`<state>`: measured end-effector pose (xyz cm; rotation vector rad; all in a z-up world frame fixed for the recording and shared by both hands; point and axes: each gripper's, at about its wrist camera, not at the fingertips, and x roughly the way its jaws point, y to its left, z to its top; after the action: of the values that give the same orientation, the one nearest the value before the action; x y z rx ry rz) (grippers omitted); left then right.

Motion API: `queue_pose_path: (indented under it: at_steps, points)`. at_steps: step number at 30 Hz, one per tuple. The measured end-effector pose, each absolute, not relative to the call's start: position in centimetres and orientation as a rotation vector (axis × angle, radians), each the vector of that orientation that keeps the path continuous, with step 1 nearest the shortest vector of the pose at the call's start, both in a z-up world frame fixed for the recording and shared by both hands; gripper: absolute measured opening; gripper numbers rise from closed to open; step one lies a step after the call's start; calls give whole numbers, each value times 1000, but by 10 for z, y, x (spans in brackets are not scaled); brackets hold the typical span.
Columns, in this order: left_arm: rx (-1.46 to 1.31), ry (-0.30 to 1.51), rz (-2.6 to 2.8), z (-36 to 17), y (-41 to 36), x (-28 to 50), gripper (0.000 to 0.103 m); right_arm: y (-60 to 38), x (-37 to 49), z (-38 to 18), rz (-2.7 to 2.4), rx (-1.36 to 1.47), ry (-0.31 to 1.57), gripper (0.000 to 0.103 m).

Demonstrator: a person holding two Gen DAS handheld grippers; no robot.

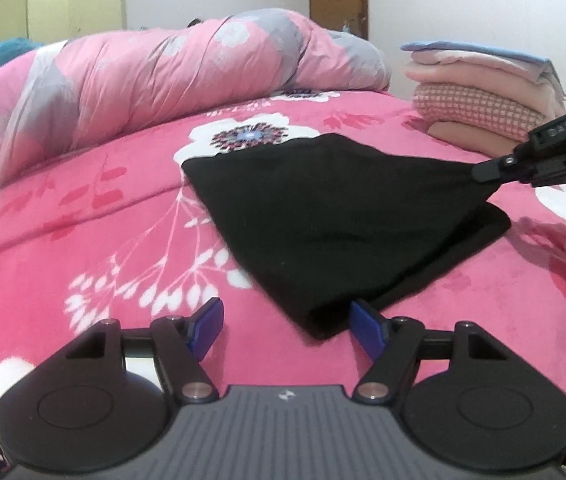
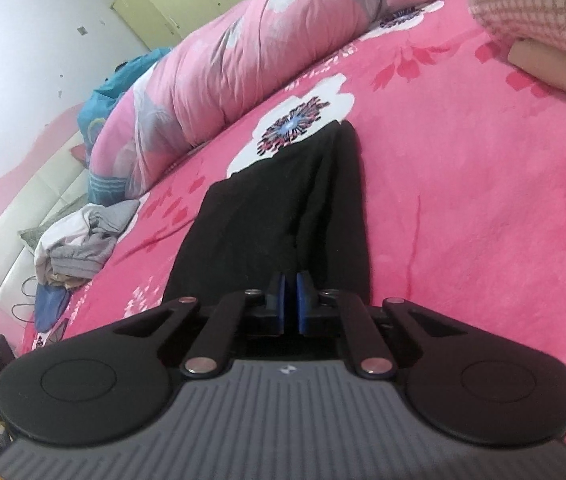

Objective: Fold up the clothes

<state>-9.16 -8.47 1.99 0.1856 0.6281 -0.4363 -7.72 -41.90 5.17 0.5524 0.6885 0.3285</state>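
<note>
A black garment (image 1: 343,216) lies partly folded on the pink flowered bedspread (image 1: 103,220). My left gripper (image 1: 285,330) is open, its blue pads on either side of the garment's near corner, low over the bed. My right gripper (image 1: 483,172) is shut on the garment's right corner and lifts the top layer off the lower one. In the right wrist view the right gripper (image 2: 291,300) has its blue pads pressed together on the black garment (image 2: 275,216), which stretches away from it.
A stack of folded clothes (image 1: 483,88) stands at the back right of the bed. A rolled pink quilt (image 1: 163,80) lies along the far side. A heap of unfolded grey and white clothes (image 2: 83,240) sits near the bed's left end.
</note>
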Motion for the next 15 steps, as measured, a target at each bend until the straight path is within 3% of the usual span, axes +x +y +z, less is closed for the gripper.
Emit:
queue_pose_path:
  at_steps: [15]
  points:
    - [186,638,-413,18,-79,-86,71,-431,-94,48,289,606,662,4]
